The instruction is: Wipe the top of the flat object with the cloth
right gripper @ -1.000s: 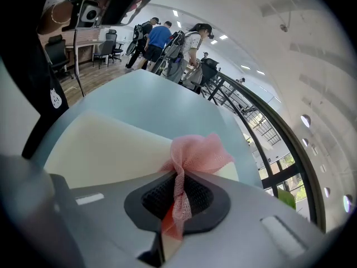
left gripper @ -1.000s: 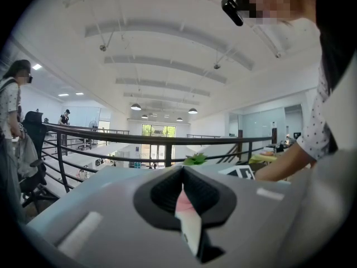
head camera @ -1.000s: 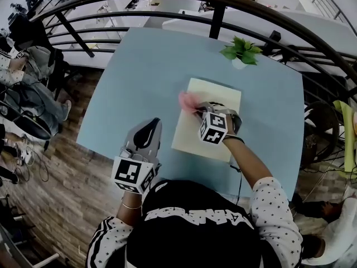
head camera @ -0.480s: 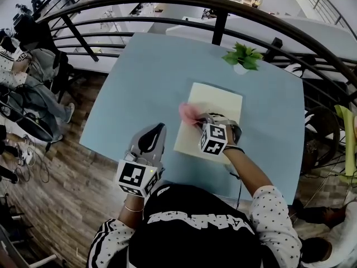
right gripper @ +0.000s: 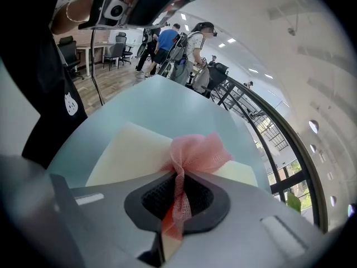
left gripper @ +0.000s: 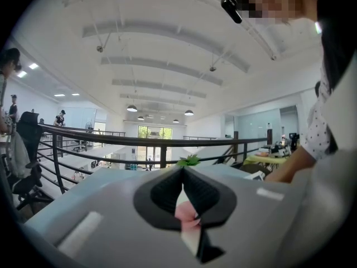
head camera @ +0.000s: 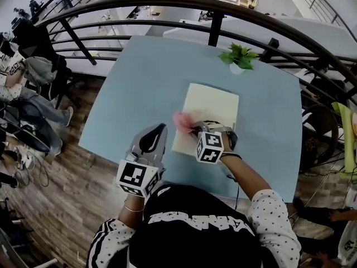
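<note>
Cloth [head camera: 183,121], pink and mesh-like, is bunched at the near left edge of the flat object [head camera: 211,106], a pale cream board lying on the blue table [head camera: 139,77]. Part of the bunch hangs past the board's left edge over the table. The right gripper [head camera: 196,130] has its jaws pinched together on a twisted tail of the cloth. In the right gripper view that tail runs down between the jaws and the loose puff sits just ahead of them on the board.

The left gripper [head camera: 160,128] hovers to the left of the board, above the table, with its jaws closed on nothing. The pink seen through its slit in the left gripper view is the cloth lying farther off.

Wiping looks to be under way, with cloth and board in contact at the near corner. The board shows no marks or wet trace, so I cannot tell which parts have been covered. The far half, toward the small potted plant [head camera: 239,54] by the railing [head camera: 167,4], lies bare and probably needs strokes.
</note>
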A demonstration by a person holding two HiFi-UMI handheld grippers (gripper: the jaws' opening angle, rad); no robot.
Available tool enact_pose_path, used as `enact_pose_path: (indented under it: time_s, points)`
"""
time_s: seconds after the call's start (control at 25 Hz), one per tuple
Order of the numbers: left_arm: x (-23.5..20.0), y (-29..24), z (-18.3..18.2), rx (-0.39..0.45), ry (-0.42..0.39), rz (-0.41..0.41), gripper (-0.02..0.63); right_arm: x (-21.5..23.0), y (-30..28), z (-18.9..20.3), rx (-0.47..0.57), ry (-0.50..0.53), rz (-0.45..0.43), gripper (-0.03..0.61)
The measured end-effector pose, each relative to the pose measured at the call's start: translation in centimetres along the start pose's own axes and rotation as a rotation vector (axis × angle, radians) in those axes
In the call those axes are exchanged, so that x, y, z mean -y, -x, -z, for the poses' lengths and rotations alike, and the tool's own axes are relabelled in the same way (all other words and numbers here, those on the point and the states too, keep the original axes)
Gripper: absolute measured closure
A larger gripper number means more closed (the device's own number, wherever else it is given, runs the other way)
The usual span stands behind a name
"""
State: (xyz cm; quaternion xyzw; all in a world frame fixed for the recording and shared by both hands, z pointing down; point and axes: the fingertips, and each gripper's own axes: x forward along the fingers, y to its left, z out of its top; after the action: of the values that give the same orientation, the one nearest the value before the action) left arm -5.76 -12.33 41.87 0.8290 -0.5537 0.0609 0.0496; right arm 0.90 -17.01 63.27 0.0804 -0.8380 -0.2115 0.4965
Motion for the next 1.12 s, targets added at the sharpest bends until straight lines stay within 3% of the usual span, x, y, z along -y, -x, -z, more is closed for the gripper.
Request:
enact_pose_path:
  time_s: [0.68, 1.12]
  points:
    - [1.8, 0.5, 0.1, 0.008, -0.006, 0.031, 0.614, -3.9, 1.5, -1.1, 0.036, -0.025, -0.04, 0.572]
    - [2.0, 0.0, -0.8, 0.017, -0.012, 0.042, 0.614, -5.8, 2.6, -1.9, 0.062, -0.055, -0.125, 0.569]
